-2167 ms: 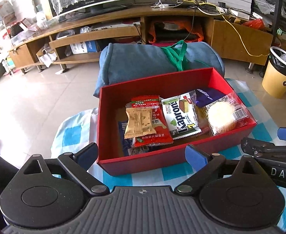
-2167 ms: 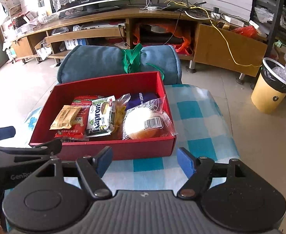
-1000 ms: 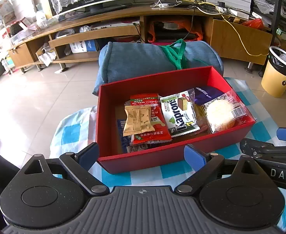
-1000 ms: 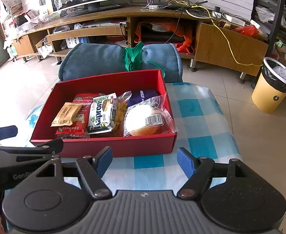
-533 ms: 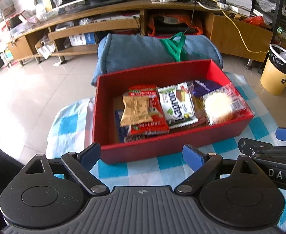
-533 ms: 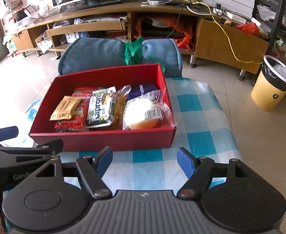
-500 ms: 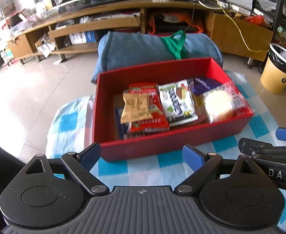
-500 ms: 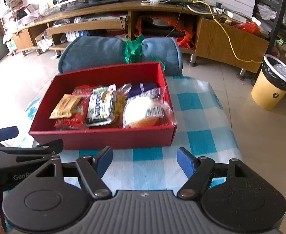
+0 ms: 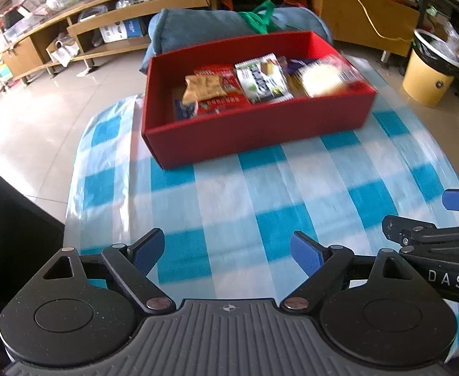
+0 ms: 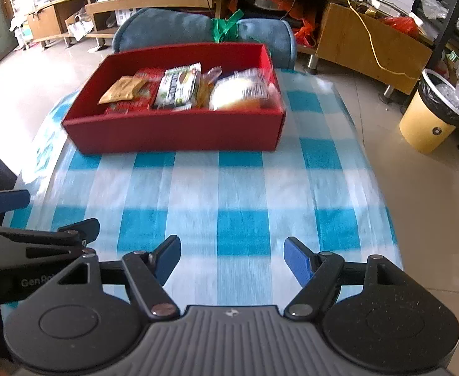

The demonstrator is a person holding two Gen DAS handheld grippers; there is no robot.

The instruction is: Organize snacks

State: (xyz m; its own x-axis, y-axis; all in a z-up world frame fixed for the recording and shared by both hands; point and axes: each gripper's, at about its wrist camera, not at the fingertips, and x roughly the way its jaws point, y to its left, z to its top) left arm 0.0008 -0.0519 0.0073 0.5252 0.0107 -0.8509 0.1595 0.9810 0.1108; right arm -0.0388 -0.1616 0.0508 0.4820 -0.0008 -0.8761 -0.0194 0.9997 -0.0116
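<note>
Farther from both grippers now, red box [image 9: 260, 131]

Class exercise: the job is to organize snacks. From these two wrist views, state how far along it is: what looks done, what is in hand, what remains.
Done: every visible snack, among them the tan packet, green-and-white wafer and wrapped bun, lies inside the red box.
In hand: nothing. The left gripper and right gripper have open, empty jaws above the checked cloth; the left jaws have just been closing slightly.
Left: no loose snacks are visible; probably nothing.
</note>
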